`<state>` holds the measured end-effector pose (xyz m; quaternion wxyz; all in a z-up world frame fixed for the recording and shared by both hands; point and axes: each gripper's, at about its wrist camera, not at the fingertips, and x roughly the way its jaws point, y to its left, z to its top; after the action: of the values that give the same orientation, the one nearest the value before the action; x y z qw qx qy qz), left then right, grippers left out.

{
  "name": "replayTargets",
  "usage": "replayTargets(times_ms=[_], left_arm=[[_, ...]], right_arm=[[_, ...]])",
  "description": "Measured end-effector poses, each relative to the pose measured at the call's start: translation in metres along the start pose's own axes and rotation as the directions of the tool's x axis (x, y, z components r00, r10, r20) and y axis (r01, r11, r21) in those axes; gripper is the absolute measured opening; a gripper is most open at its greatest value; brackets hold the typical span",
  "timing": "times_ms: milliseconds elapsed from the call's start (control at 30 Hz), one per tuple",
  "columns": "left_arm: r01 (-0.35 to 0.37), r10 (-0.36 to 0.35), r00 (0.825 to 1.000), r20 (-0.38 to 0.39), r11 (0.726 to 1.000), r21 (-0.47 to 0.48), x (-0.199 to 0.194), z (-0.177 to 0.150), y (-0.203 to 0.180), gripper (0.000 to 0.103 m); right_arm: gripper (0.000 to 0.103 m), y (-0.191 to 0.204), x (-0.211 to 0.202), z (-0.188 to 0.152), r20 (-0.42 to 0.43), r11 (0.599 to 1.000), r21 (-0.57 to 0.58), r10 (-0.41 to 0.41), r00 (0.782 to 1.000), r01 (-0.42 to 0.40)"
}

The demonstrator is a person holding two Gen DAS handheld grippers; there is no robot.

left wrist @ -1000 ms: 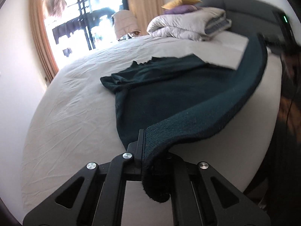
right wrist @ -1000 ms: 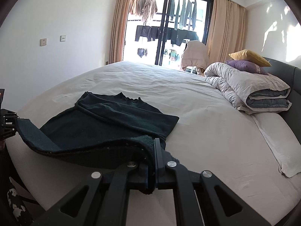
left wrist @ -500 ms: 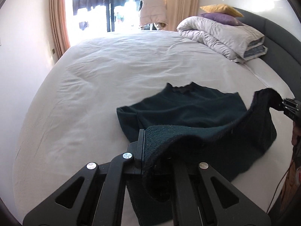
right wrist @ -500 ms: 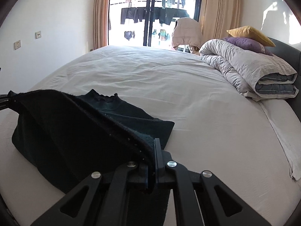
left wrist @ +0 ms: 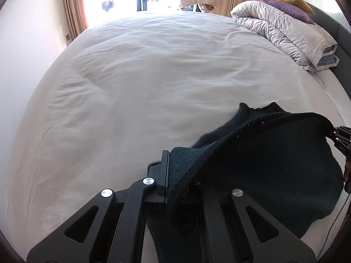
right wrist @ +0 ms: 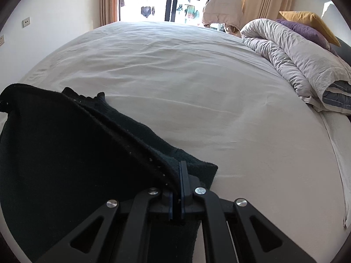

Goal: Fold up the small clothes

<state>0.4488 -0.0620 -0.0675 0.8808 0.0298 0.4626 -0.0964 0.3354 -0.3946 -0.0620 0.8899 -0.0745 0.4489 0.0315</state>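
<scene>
**Two grippers hold up one edge of the top**

Left wrist view: The left gripper (left wrist: 169, 175) is closed tight on the near hem of the dark green top (left wrist: 274, 164). The hem goes up and to the right, to the right gripper (left wrist: 342, 138) at the far right edge. The edge is held at both corners so it stays straight. The rest of the top hangs down onto the bed (left wrist: 142, 83), near and to the right. The collar lies flat on the sheet, a bit farther off.

Right wrist view: The right gripper (right wrist: 180, 188) is squeezed shut on the other corner of the top (right wrist: 65, 153). The lifted edge runs off to the far left. The frilly collar (right wrist: 87, 95) lies on the bed (right wrist: 197, 76). I think the lifted half is about to be laid over the flat half. The duvet (right wrist: 296, 59) is well apart, far right, out of the way.
</scene>
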Motion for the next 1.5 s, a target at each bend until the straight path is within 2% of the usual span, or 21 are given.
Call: replayTargets(times_ms=[233, 300, 400, 467, 500, 533, 600, 633, 667, 733, 800, 900, 967, 1000, 1100, 1167, 1267, 1367, 1433, 1467, 1500], left_arm=[[-0.013, 0.013, 0.997, -0.074, 1.0, 0.0, 0.039, 0.006, 0.01, 0.003], [-0.015, 0.016, 0.997, -0.075, 1.0, 0.006, 0.046, 0.005, 0.011, 0.007], [-0.018, 0.019, 0.996, -0.089, 1.0, 0.008, 0.054, 0.007, 0.012, 0.009], [-0.013, 0.012, 0.995, -0.098, 1.0, -0.003, 0.057, 0.011, 0.013, 0.012], [-0.01, 0.009, 0.995, -0.101, 1.0, -0.005, 0.056, 0.012, 0.014, 0.013], [-0.004, 0.004, 0.995, -0.098, 1.0, -0.005, 0.054, 0.013, 0.015, 0.017], [-0.017, 0.016, 0.996, -0.092, 1.0, -0.004, 0.049, 0.011, 0.021, 0.037], [-0.043, 0.042, 0.995, -0.088, 0.999, -0.007, 0.044, 0.01, 0.025, 0.067], [-0.071, 0.07, 0.994, -0.082, 0.997, -0.017, 0.041, 0.01, 0.031, 0.084], [-0.048, 0.044, 0.997, -0.066, 0.997, -0.06, 0.029, 0.011, 0.046, 0.084], [-0.035, 0.03, 0.998, -0.048, 0.994, -0.1, 0.016, 0.013, 0.057, 0.085], [-0.104, 0.104, 0.995, -0.011, 0.993, -0.051, -0.008, 0.015, 0.049, 0.085], [-0.205, 0.205, 0.979, 0.013, 0.979, 0.01, -0.013, 0.017, 0.039, 0.088], [-0.23, 0.23, 0.973, 0.002, 0.973, 0.032, -0.01, 0.019, 0.036, 0.088], [-0.176, 0.178, 0.98, -0.087, 0.984, 0.032, 0.008, 0.025, 0.04, 0.088], [-0.237, 0.235, 0.969, -0.083, 0.971, -0.019, 0.002, 0.023, 0.046, 0.088], [-0.117, 0.115, 0.992, -0.041, 0.992, -0.053, -0.019, 0.014, 0.032, 0.088], [-0.023, 0.024, 1.0, -0.009, 0.998, 0.057, -0.027, 0.0, -0.024, 0.088], [0.061, -0.056, 0.998, -0.041, 0.99, 0.124, -0.018, -0.014, -0.062, 0.088], [0.086, -0.078, 0.995, -0.06, 0.985, 0.15, -0.011, -0.022, -0.078, 0.088], [0.08, -0.066, 0.995, -0.081, 0.981, 0.177, -0.004, -0.028, -0.089, 0.088]], right_arm=[[0.004, -0.008, 0.027, 0.029, -0.05, 1.0, 0.009, -0.014, 0.999, 0.015], [0.004, -0.008, 0.034, 0.035, -0.07, 0.999, 0.005, -0.033, 0.997, 0.033], [0.006, -0.008, 0.053, 0.048, -0.132, 0.997, -0.007, -0.072, 0.989, 0.072], [0.02, -0.014, 0.063, 0.055, -0.16, 0.994, 0.036, -0.101, 0.982, 0.108], [0.033, -0.018, 0.065, 0.059, -0.153, 0.987, 0.066, -0.132, 0.979, 0.144], [0.053, -0.022, 0.064, 0.061, -0.138, 0.981, 0.09, -0.161, 0.977, 0.174], [0.072, -0.027, 0.058, 0.062, -0.107, 0.976, 0.111, -0.177, 0.978, 0.188], [0.072, -0.029, 0.051, 0.062, -0.076, 0.974, 0.112, -0.187, 0.979, 0.195], [0.072, -0.03, 0.045, 0.062, -0.051, 0.974, 0.11, -0.195, 0.979, 0.2], [0.071, -0.032, 0.027, 0.061, 0.001, 0.972, 0.129, -0.2, 0.98, 0.198], [0.069, -0.032, 0.0, 0.057, 0.063, 0.976, 0.186, -0.13, 0.989, 0.117], [0.065, -0.008, -0.04, 0.049, 0.151, 0.978, 0.202, 0.012, 0.988, -0.043], [0.065, 0.016, -0.059, 0.044, 0.193, 0.984, 0.159, 0.053, 0.98, -0.084], [0.065, 0.024, -0.063, 0.043, 0.201, 0.984, 0.148, 0.073, 0.977, -0.104], [0.065, 0.042, -0.066, 0.042, 0.21, 0.974, 0.15, 0.137, 0.968, -0.171], [0.065, 0.051, -0.064, 0.041, 0.207, 0.971, 0.147, 0.156, 0.966, -0.188], [0.059, 0.061, -0.053, 0.037, 0.173, 0.955, 0.172, 0.211, 0.962, -0.241], [0.056, 0.064, -0.03, 0.029, 0.123, 0.909, 0.231, 0.325, 0.938, -0.346], [0.05, 0.061, -0.008, 0.023, 0.077, 0.871, 0.291, 0.391, 0.917, -0.396], [0.048, 0.054, 0.007, 0.018, 0.047, 0.851, 0.34, 0.409, 0.911, -0.399], [0.038, 0.046, 0.016, 0.012, 0.027, 0.846, 0.378, 0.397, 0.918, -0.377]])
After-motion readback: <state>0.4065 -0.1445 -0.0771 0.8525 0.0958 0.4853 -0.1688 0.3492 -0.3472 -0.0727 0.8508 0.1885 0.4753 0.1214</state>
